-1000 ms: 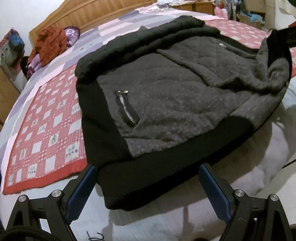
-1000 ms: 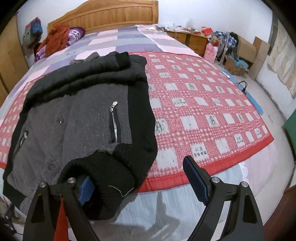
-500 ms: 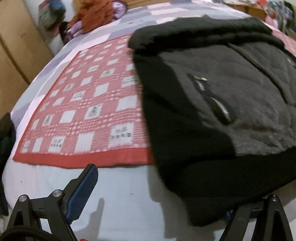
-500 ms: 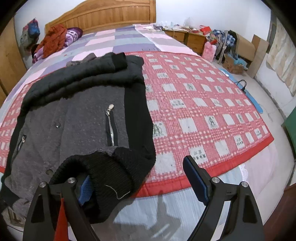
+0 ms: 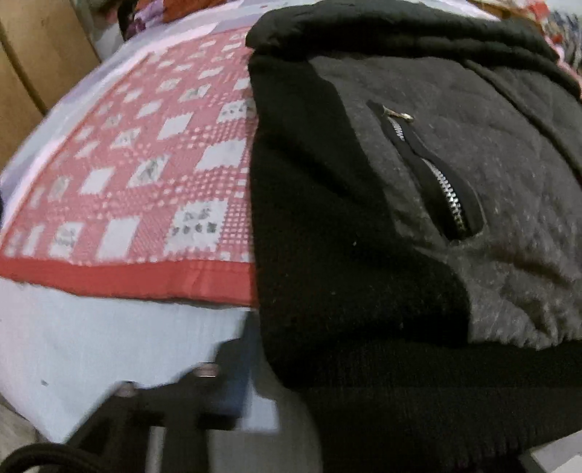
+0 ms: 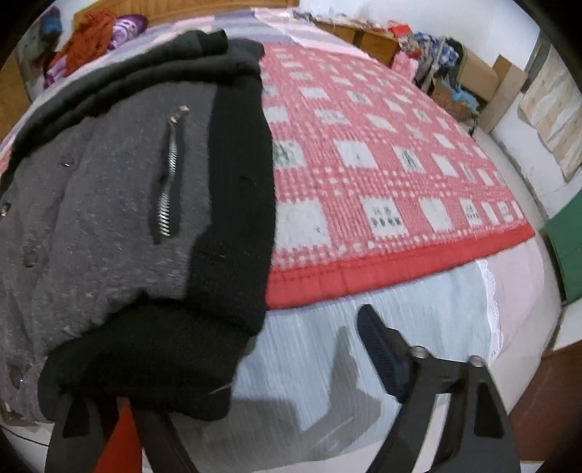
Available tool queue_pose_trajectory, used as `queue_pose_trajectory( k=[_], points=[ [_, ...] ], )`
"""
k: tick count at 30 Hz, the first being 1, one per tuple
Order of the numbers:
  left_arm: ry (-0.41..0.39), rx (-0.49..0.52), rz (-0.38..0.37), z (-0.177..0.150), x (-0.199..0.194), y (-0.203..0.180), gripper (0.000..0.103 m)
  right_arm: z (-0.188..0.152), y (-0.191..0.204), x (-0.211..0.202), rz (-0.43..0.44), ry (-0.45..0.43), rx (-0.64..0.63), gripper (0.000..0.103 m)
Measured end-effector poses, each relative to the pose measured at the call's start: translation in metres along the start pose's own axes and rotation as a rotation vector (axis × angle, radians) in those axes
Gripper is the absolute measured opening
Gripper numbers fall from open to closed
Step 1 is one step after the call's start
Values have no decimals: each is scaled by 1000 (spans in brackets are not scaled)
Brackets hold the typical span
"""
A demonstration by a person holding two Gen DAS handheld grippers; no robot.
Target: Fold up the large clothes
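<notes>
Here, a thick grey-and-black knitted jacket (image 6: 109, 203), likely soft, heavy and floppy, sprawls beside the red checked quilt (image 6: 367, 174), left gripper (image 5: 309, 382) closing on its ribbed black hem (image 5: 418, 393), right gripper (image 6: 247, 364) narrowing around the hem's other corner.

red checked quilt (image 6: 382, 152); wooden headboard (image 6: 203, 5); cardboard boxes (image 6: 483, 78); green cabinet (image 6: 567, 251)

text: none legible | quilt (image 6: 382, 145) squares: printed marks too blurred
</notes>
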State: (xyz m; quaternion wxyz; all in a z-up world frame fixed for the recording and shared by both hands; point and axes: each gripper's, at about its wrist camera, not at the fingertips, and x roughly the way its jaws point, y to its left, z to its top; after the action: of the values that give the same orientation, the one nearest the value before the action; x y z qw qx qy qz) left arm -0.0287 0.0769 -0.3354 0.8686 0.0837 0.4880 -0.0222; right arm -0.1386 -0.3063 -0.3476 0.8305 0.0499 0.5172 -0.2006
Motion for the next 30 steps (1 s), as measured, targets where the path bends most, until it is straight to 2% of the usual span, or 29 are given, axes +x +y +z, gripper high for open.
queue_pose_trajectory(
  k=[1, 2, 3, 4, 5, 9, 15, 21, 25, 26, 30],
  points=[
    [3, 0, -3, 0, -1, 1, 23, 0, 3, 0, 2, -1, -12, 73],
    [3, 3, -10, 1, -2, 2, 21, 1, 6, 1, 26, -2, -27, 55],
    [-2, 1, -15, 2, -6, 5, 20, 1, 8, -2, 52, -15, -41, 42],
    [-5, -10, -17, 3, -10, 10, 20, 2, 10, -5, 61, -27, -52, 22],
    [-7, -25, -24, 4, -14, 16, 20, 1, 7, -12, 59, -53, -49, 19],
    [-32, -17, -53, 10, -30, 26, 19, -2, -20, -31, 122, -65, 70, 16],
    [-69, 14, -90, 19, -53, 28, 18, 10, -20, -59, 159, -106, 66, 15],
    [-68, 52, -111, 14, -74, 33, 18, 4, -26, -81, 174, -108, 67, 13],
    [-27, 65, -126, 0, -92, 36, 18, -11, -34, -102, 181, -69, 65, 10],
    [-14, 73, -133, -4, -98, 36, 18, -16, -37, -109, 180, -53, 66, 3],
    [31, 129, -154, -16, -115, 33, 18, -40, -52, -139, 166, 20, 46, 3]
  ],
)
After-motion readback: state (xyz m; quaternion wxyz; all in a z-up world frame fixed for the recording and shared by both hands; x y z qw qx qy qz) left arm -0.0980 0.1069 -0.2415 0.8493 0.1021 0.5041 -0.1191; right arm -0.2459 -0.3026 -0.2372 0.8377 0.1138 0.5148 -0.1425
